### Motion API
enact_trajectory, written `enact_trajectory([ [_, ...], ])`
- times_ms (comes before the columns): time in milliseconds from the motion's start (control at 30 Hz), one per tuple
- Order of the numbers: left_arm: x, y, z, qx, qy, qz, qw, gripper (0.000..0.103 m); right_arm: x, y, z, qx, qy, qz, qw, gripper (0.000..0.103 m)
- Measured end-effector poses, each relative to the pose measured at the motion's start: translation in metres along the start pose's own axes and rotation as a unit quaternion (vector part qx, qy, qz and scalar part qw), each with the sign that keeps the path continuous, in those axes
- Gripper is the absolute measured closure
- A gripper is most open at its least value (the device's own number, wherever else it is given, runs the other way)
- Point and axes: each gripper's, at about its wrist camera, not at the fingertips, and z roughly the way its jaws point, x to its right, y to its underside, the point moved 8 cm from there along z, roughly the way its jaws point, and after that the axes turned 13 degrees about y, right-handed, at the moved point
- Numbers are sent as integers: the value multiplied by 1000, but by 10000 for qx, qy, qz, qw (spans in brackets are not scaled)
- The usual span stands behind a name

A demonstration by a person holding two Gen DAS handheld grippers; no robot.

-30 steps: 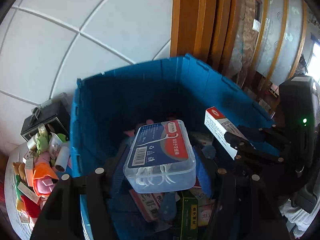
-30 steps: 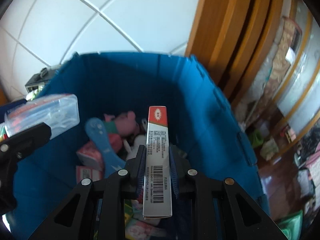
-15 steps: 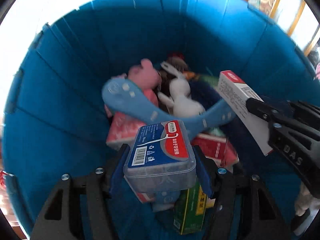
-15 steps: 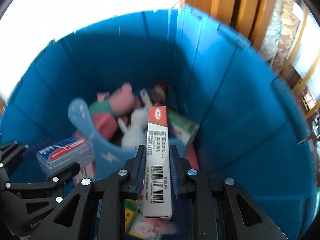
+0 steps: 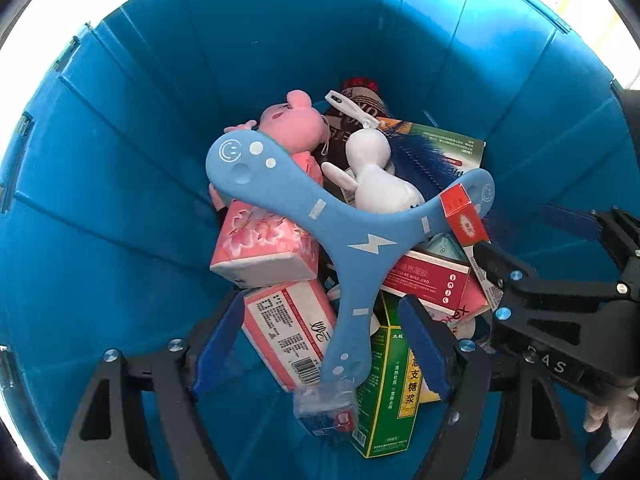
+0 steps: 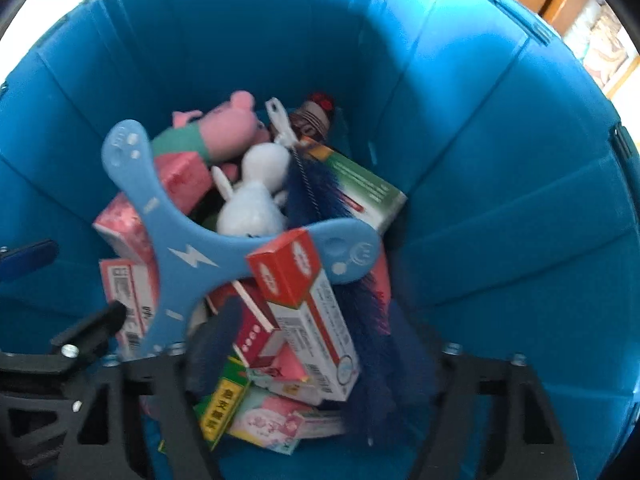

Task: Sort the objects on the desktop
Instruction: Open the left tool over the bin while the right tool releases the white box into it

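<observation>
Both tools are spread wide over the blue bin (image 5: 120, 128): left tool (image 5: 320, 344), right tool (image 6: 316, 352). Lift both straight up, clear of the boomerang (image 5: 352, 252) and the red-capped box (image 6: 308, 308).

A three-armed boomerang (image 5: 360, 248) is laid across boxes inside the bin (image 5: 120, 184); a plush pig (image 5: 290, 126) and plush rabbit (image 5: 376, 180) are lodged behind it; a toothpaste box (image 6: 308, 312) is propped against its right arm.
</observation>
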Motion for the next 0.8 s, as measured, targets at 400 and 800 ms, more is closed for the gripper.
enact_trajectory([
  [400, 1, -5, -11, 296, 217, -109, 9993, 24, 10, -3, -1, 48, -135, 416, 9990, 0],
  [800, -2, -22, -104, 1171, -74, 382, 9924, 24, 23, -27, -83, 837, 229, 404, 9954, 0],
])
